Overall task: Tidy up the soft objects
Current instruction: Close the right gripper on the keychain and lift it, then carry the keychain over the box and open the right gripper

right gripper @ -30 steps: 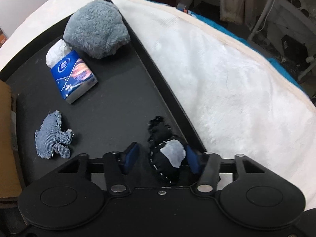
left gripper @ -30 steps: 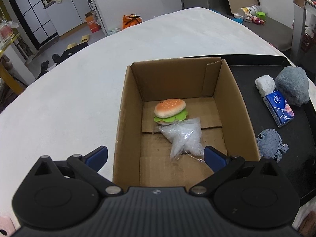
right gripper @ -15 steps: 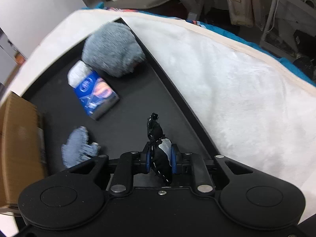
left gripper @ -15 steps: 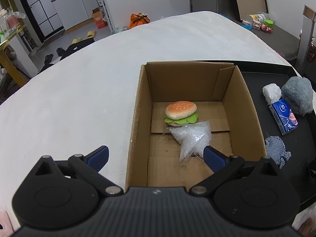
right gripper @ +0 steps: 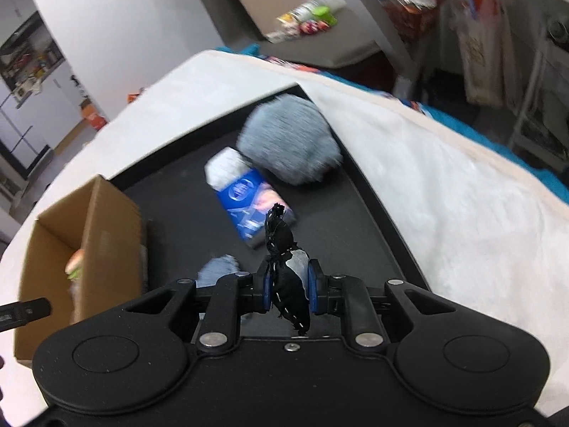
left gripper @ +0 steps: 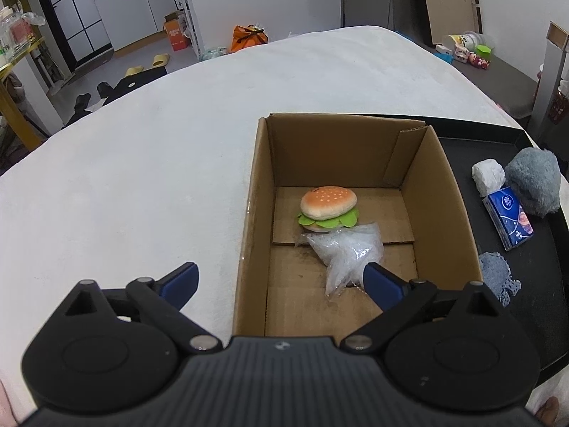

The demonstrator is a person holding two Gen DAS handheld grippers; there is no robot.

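Note:
An open cardboard box (left gripper: 437, 163) (right gripper: 53, 235) holds a plush burger (left gripper: 328, 208) and a clear plastic bag (left gripper: 350, 254). My left gripper (left gripper: 281, 279) is open and empty, held above the box's near left wall. My right gripper (right gripper: 286, 284) is shut on a black and white soft toy (right gripper: 284, 267) and holds it above the black tray (right gripper: 341, 227). On the tray lie a grey fluffy plush (left gripper: 533, 179) (right gripper: 290, 142), a blue tissue pack (left gripper: 510, 217) (right gripper: 249, 203), a white wad (left gripper: 488, 176) and a small blue-grey cloth piece (left gripper: 496, 277) (right gripper: 218, 268).
The box and tray sit on a white fleece-covered table (left gripper: 142, 178). The tray's raised rim (right gripper: 377, 210) runs along its right side. Room clutter and shelves lie beyond the table edge.
My right gripper closed on the black and white toy, lifted it off the tray and swung left toward the box. My left gripper drew back and left a little, still open.

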